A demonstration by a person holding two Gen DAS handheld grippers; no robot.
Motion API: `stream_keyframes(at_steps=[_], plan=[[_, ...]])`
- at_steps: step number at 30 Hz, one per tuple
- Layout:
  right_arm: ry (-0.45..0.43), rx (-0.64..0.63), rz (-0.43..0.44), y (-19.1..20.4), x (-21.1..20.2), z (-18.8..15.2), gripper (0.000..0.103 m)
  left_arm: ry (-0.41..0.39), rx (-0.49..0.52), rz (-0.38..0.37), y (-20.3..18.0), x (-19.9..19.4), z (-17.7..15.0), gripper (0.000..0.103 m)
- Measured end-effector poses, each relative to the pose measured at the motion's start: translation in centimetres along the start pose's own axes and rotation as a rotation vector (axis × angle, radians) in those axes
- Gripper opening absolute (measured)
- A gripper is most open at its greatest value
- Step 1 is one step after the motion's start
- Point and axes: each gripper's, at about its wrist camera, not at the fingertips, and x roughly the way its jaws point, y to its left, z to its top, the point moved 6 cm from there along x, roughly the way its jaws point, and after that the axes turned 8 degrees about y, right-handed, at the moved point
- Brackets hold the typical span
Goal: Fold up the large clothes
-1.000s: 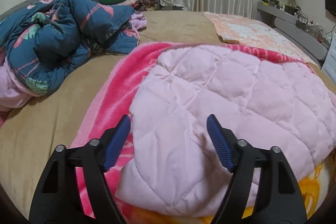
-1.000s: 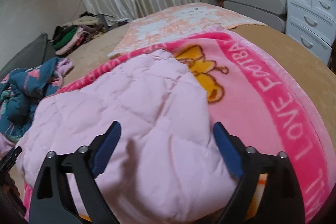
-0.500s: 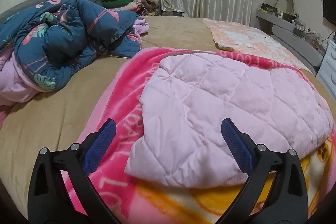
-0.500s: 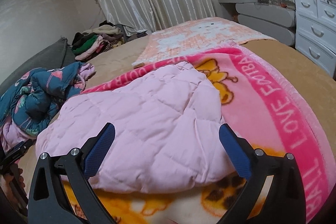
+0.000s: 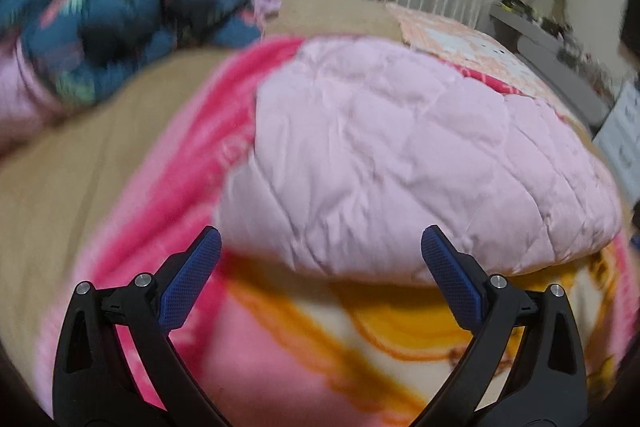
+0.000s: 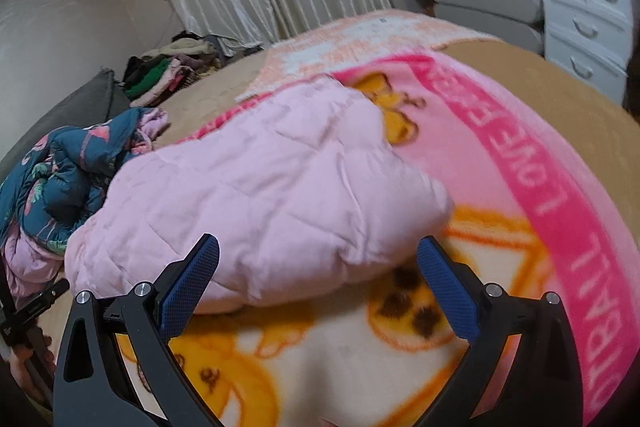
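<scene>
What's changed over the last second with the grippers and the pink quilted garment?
Both grippers backed away from the pink quilted garment: a second ago its near edge lay between their fingers, now it lies past the fingertips. The left gripper opened wider; the right gripper is open too, and neither holds anything. The garment lies folded as before on the pink cartoon blanket; the blue floral bedding is unmoved.

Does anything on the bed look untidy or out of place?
Yes. The blue floral quilt lies crumpled in a heap at the bed's left side, unfolded. The pink quilt is folded on the cartoon blanket, but its edges look uneven and puffy.
</scene>
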Motion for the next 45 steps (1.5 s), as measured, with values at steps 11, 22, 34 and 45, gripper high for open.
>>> stream_keyframes(at_steps=[11, 22, 34, 45], plan=[[0.099, 0.154, 0.033, -2.7, 3.4, -1.9, 0.099, 0.106, -0.311, -0.297, 2.5, 3.4, -1.5, 0.094], [0.105, 0.305, 0.141, -2.3, 7.8, 1.0, 0.099, 0.135, -0.454, -0.439, 2.3, 6.9, -1.3, 0.094], [0.095, 0.326, 0.194, -2.2, 11.6, 2.8, 0.099, 0.126, -0.463, -0.472, 1.0, 9.3, 0.1, 0.095], [0.047, 0.161, 0.226, 0.0, 9.7, 3.8, 0.053, 0.084, -0.455, -0.474, 0.1, 8.9, 1.1, 0.085]])
